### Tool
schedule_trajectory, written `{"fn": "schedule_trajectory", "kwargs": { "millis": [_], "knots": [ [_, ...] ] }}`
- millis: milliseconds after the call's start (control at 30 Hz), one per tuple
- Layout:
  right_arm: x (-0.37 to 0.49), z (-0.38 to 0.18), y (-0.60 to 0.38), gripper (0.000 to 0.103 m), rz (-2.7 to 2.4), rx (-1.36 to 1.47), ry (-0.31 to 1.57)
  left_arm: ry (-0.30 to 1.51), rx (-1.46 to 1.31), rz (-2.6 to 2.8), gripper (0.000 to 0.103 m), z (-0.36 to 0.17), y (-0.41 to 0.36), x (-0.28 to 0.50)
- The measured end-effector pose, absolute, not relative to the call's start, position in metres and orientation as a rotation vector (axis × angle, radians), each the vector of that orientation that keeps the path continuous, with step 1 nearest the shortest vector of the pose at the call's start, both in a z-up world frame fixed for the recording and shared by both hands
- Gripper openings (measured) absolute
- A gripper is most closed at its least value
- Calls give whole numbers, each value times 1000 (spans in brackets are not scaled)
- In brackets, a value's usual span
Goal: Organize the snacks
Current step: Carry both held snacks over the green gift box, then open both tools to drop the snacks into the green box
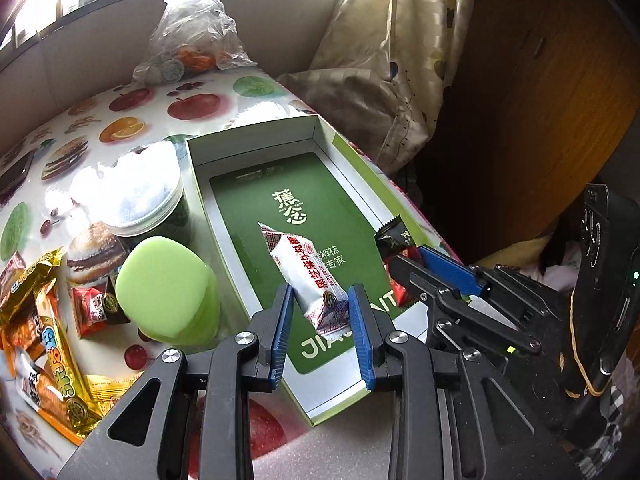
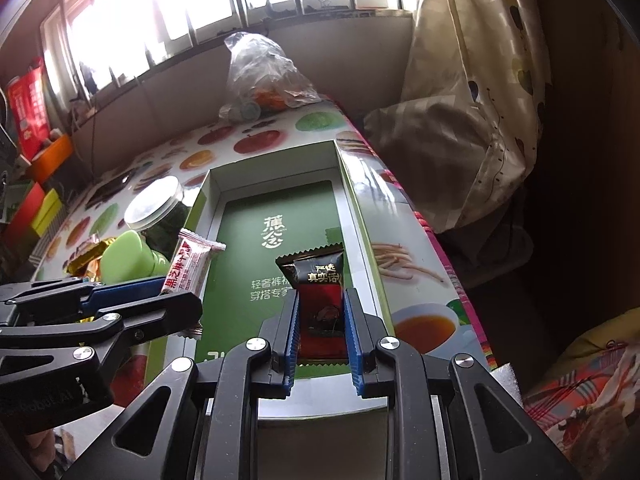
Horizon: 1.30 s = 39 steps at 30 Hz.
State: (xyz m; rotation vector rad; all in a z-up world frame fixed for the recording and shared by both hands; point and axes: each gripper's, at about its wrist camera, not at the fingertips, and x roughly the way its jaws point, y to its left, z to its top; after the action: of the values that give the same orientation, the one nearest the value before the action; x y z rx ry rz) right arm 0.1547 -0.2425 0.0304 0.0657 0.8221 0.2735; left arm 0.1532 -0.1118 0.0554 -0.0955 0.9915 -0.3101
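Observation:
My left gripper is shut on a white snack packet with red print, held over the green-bottomed open box. My right gripper is shut on a black and red snack packet, also held over the box. The right gripper and its packet show at the box's right side in the left wrist view. The left gripper with the white packet shows at the box's left side in the right wrist view. The box floor holds no snacks.
Left of the box stand a green-lidded container and a white-lidded jar. Several loose snack packets lie at the table's left. A clear plastic bag sits at the far end. A curtain hangs beyond the right edge.

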Motion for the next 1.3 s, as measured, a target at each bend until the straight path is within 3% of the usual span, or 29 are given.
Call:
{"fn": "schedule_trajectory", "kwargs": {
  "millis": [300, 800, 933, 1300],
  "knots": [
    [156, 27, -242, 20, 276, 61, 835, 1007, -90, -302, 30, 51, -113, 153],
    [146, 32, -242, 30, 257, 76, 828, 980, -80, -282, 30, 60, -109, 139],
    [141, 38, -240, 33, 253, 76, 814, 959, -88, -276, 39, 67, -102, 132],
    [125, 54, -223, 38, 272, 67, 774, 891, -64, -237, 40, 82, -83, 104]
  ]
}}
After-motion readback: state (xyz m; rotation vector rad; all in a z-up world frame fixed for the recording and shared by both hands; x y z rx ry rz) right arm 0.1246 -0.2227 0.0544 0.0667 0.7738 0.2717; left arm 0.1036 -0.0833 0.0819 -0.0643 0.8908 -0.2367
